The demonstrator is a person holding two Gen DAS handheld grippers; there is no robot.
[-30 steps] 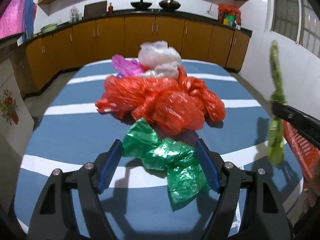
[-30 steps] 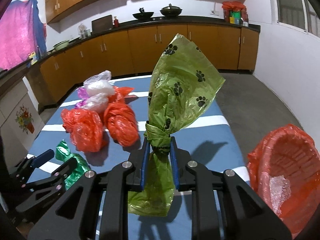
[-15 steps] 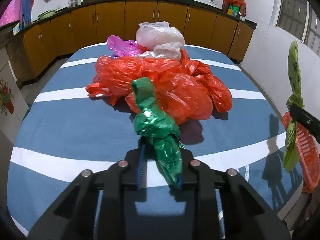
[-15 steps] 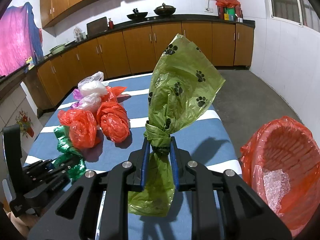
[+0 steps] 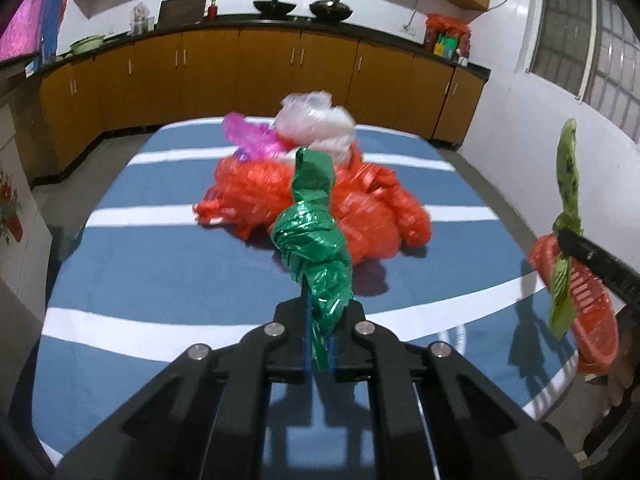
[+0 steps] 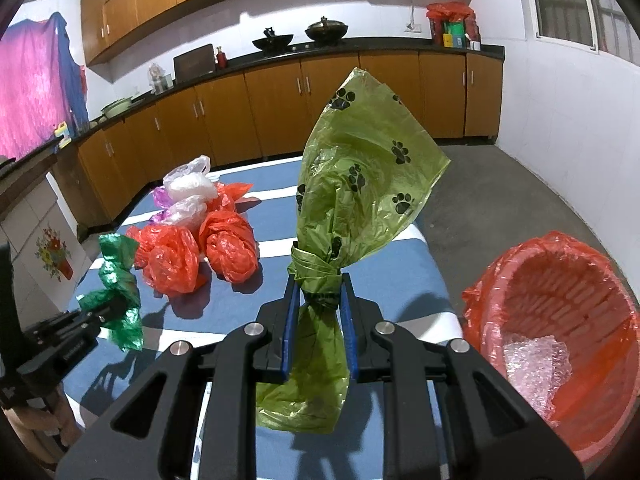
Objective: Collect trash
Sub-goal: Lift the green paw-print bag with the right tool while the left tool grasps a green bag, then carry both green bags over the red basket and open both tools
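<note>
- Right claw [image 6: 316, 336] is clamped on the knot of a light-green bag [image 6: 360, 176], held upright.
- Left claw [image 5: 319, 344] is clamped on a dark-green bag [image 5: 312, 240], lifted above the desk [image 5: 160, 280].
- The red-lined basket [image 6: 560, 344] sits off the desk's right edge, nearest the right claw.

A table [image 6: 420, 304] stands in front of a run of cabinets [image 6: 280, 108]. A pile of bags [image 5: 320, 196] lies on its middle. A basket [image 6: 560, 320] sits just beside the table's right edge, holding crumpled plastic wrap [image 6: 536, 368].
</note>
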